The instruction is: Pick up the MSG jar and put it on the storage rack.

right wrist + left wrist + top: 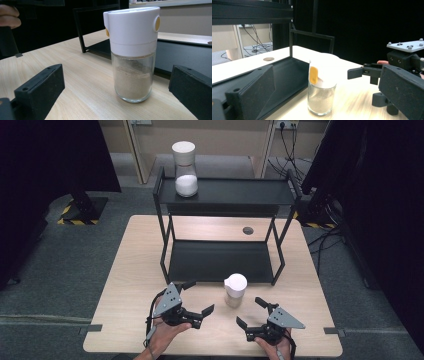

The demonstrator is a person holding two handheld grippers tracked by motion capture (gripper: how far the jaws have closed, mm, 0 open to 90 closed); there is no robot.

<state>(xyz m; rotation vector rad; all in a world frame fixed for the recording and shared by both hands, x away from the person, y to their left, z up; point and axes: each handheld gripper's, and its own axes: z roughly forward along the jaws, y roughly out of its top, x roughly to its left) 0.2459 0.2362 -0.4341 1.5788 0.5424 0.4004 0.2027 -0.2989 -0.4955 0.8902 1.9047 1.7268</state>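
- On the light wooden table (125, 285), near its front edge, stands a glass jar (235, 291) with a white lid, upright, just in front of the black shelf rack's (225, 195) lower tray
- Seen from the right gripper view, the jar (133, 53) holds a pale beige powder that fills roughly the lower part of the glass, and its white lid carries round yellow buttons on the sides
- From the left gripper view the same jar (322, 87) shows a yellow tab on the lid and sits just beside the rack's lower tray (287, 75)
- Left gripper (199, 296) is held by a hand (167, 332) to the left of the jar, jaws spread apart and grasping nothing, pointing toward the jar
- Right gripper (250, 312) sits to the right and slightly nearer the person, jaws likewise spread wide and empty; the jar stands between its jaws' line of sight but apart from them
- A second jar (185, 168), taller, with a white lid and white contents, stands upright on the left part of the rack's top shelf
- A small round dark hole (248, 230) marks the tabletop behind the rack
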